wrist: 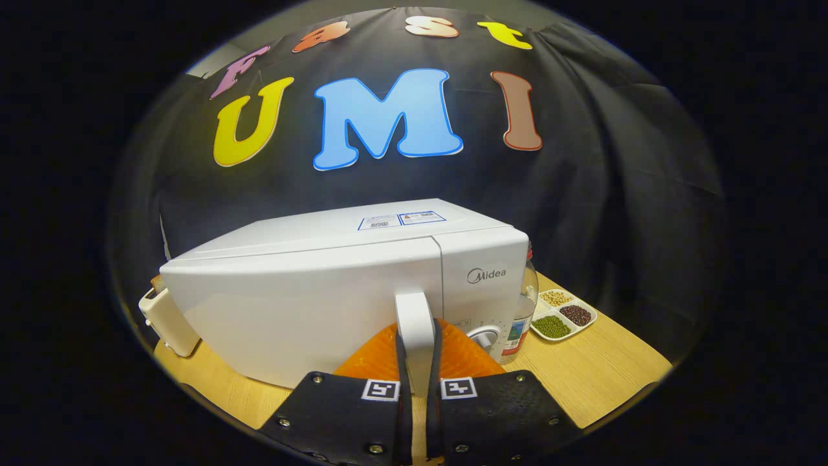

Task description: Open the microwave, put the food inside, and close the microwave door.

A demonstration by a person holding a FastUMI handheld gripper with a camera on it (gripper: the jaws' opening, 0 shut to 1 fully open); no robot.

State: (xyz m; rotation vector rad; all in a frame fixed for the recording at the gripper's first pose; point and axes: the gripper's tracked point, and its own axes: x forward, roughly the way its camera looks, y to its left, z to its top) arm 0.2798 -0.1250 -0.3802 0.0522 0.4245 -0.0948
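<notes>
Clamped on the white vertical door handle (414,323), the gripper (417,362) had both fingers pressed against its sides, likely so the door could be pulled open. That handle belonged to the boxy white plastic microwave (310,304) on the light wooden table (601,375); its door looked shut, with no food visible.
</notes>
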